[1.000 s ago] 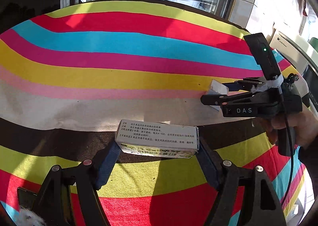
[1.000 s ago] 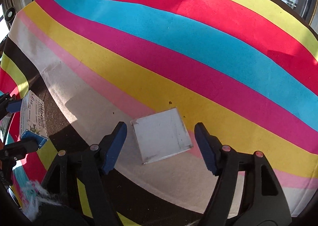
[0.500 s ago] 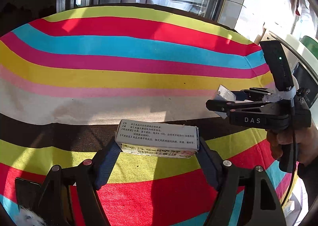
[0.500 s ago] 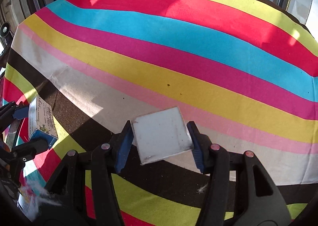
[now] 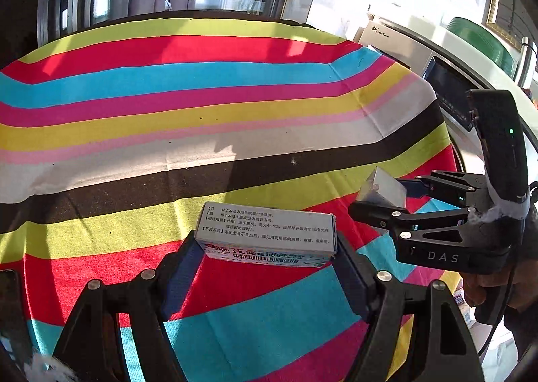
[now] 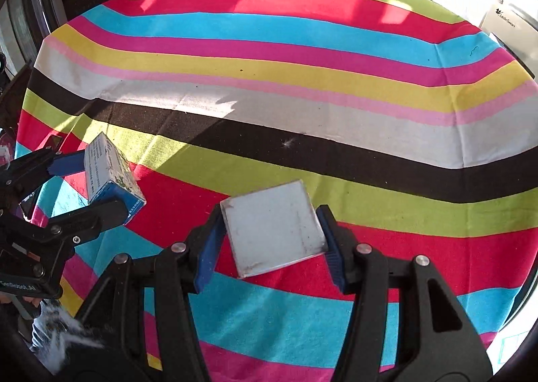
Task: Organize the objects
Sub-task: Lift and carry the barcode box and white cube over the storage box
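Note:
My left gripper (image 5: 265, 247) is shut on a white medicine box (image 5: 269, 230) with printed text and a barcode, held above the striped cloth. It also shows at the left of the right wrist view (image 6: 107, 173). My right gripper (image 6: 272, 230) is shut on a flat square grey-white box (image 6: 272, 227), also lifted above the cloth. In the left wrist view the right gripper (image 5: 376, 200) is at the right, holding that box (image 5: 383, 188). Both are near the front half of the table.
The table is covered by a striped cloth (image 6: 302, 56) in many colours. A white appliance (image 5: 420, 46) stands beyond its far right edge, with a green round thing (image 5: 484, 42) on top. Windows run along the back.
The right gripper closed on the square box and lifted it off the cloth. Both grippers drew back toward the near side of the table with their boxes.

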The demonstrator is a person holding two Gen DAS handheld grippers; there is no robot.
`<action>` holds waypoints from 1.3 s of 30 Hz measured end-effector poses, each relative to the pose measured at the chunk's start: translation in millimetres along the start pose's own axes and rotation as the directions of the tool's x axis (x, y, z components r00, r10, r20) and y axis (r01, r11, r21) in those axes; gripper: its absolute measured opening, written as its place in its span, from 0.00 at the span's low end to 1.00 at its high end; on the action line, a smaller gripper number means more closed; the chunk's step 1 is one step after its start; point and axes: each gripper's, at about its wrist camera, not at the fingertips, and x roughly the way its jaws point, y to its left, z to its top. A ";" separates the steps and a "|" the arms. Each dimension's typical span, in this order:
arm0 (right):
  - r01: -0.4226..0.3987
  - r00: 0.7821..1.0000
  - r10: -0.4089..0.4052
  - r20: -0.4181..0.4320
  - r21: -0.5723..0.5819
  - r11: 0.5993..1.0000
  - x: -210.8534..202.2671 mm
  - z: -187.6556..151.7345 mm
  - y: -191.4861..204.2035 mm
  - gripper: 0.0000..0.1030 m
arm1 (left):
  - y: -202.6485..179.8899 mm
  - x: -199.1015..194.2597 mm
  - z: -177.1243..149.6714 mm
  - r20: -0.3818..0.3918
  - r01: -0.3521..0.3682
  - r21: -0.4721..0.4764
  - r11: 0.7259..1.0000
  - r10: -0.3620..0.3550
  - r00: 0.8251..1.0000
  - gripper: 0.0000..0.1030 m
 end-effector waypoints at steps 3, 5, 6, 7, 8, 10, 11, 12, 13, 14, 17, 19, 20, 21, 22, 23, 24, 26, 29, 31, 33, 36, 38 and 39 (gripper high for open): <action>0.035 0.999 -0.034 -0.007 0.043 0.998 -18.7 -22.6 -9.6 0.57 | -23.7 -2.5 -7.2 -0.008 0.033 0.034 0.999 -0.033 0.999 0.74; 0.049 0.999 -0.049 -0.014 0.078 0.996 -30.8 -37.9 -17.1 0.57 | -39.7 -4.5 -12.4 -0.015 0.056 0.058 0.997 -0.056 0.998 0.74; 0.059 0.998 -0.057 -0.019 0.094 0.994 -36.6 -45.1 -20.4 0.57 | -47.8 -7.1 -16.6 -0.017 0.068 0.071 0.995 -0.067 0.998 0.74; 0.068 0.998 -0.066 -0.023 0.107 0.992 -42.6 -53.7 -22.7 0.57 | -56.9 -7.7 -19.0 -0.020 0.080 0.084 0.993 -0.079 0.997 0.74; 0.077 0.997 -0.074 -0.027 0.120 0.990 -48.9 -61.2 -26.2 0.57 | -65.1 -8.8 -21.3 -0.023 0.092 0.098 0.991 -0.090 0.996 0.74; 0.096 0.995 -0.092 -0.033 0.149 0.984 -60.4 -74.1 -33.2 0.57 | -85.1 -11.3 -27.6 -0.029 0.116 0.133 0.984 -0.113 0.993 0.74; 0.106 0.994 -0.101 -0.036 0.163 0.981 -66.1 -80.4 -36.5 0.57 | -93.8 -13.2 -30.6 -0.032 0.127 0.150 0.981 -0.123 0.992 0.74; 0.117 0.993 -0.111 -0.039 0.178 0.977 -71.5 -86.7 -39.4 0.57 | -102.3 -15.1 -33.6 -0.035 0.137 0.167 0.976 -0.133 0.990 0.74; 0.127 0.992 -0.121 -0.041 0.192 0.973 -76.7 -92.4 -42.9 0.57 | -110.6 -16.6 -36.2 -0.039 0.146 0.183 0.972 -0.141 0.989 0.74; 0.138 0.990 -0.132 -0.043 0.206 0.969 -82.3 -98.0 -46.2 0.57 | -117.5 -17.8 -38.7 -0.042 0.154 0.196 0.968 -0.149 0.988 0.74; 0.168 0.986 -0.161 -0.050 0.241 0.956 -99.4 -116.5 -55.2 0.57 | -138.7 -22.2 -47.7 -0.053 0.178 0.236 0.955 -0.170 0.984 0.74; 0.187 0.982 -0.179 -0.055 0.262 0.947 -111.0 -129.3 -61.6 0.57 | -151.4 -25.6 -54.0 -0.058 0.188 0.262 0.947 -0.179 0.982 0.74; 0.197 0.980 -0.188 -0.059 0.276 0.941 -116.0 -136.5 -65.6 0.57 | -157.2 -26.6 -56.6 -0.062 0.195 0.273 0.942 -0.185 0.981 0.74; 0.204 0.979 -0.194 -0.063 0.287 0.936 -119.8 -141.9 -68.4 0.57 | -163.8 -27.2 -59.4 -0.068 0.203 0.286 0.936 -0.191 0.979 0.74; 0.211 0.977 -0.200 -0.067 0.298 0.931 -123.7 -148.3 -70.9 0.57 | -170.0 -27.5 -62.6 -0.074 0.211 0.299 0.931 -0.198 0.977 0.74; 0.218 0.976 -0.206 -0.072 0.309 0.926 -127.3 -154.3 -73.4 0.57 | -175.5 -27.9 -65.7 -0.079 0.218 0.310 0.925 -0.203 0.976 0.74; 0.226 0.974 -0.212 -0.077 0.321 0.920 -130.8 -160.8 -75.9 0.57 | -180.9 -27.8 -68.6 -0.086 0.225 0.322 0.919 -0.209 0.974 0.74; 0.236 0.972 -0.220 -0.087 0.340 0.910 -136.7 -172.8 -79.4 0.57 | -192.7 -27.5 -75.7 -0.101 0.242 0.345 0.907 -0.221 0.970 0.74; 0.252 0.968 -0.227 -0.111 0.365 0.897 -142.8 -191.7 -84.4 0.57 | -209.3 -25.6 -85.9 -0.121 0.260 0.382 0.887 -0.230 0.966 0.74; 0.271 0.962 -0.241 -0.125 0.376 0.886 -146.4 -203.6 -86.7 0.57 | -218.8 -25.8 -92.5 -0.133 0.272 0.403 0.874 -0.238 0.962 0.74; 0.278 0.960 -0.244 -0.136 0.395 0.875 -149.4 -213.9 -89.7 0.57 | -226.2 -24.8 -98.5 -0.148 0.285 0.419 0.862 -0.244 0.958 0.74; 0.291 0.956 -0.244 -0.163 0.422 0.859 -153.7 -233.2 -93.8 0.57 | -236.2 -22.4 -108.0 -0.168 0.297 0.449 0.843 -0.247 0.954 0.74; 0.298 0.953 -0.242 -0.180 0.438 0.848 -153.1 -243.4 -96.4 0.57 | -241.7 -19.7 -114.7 -0.183 0.306 0.468 0.829 -0.248 0.951 0.74; 0.301 0.952 -0.240 -0.189 0.448 0.842 -151.9 -247.6 -97.5 0.57 | -244.4 -18.2 -118.1 -0.190 0.310 0.476 0.823 -0.247 0.950 0.74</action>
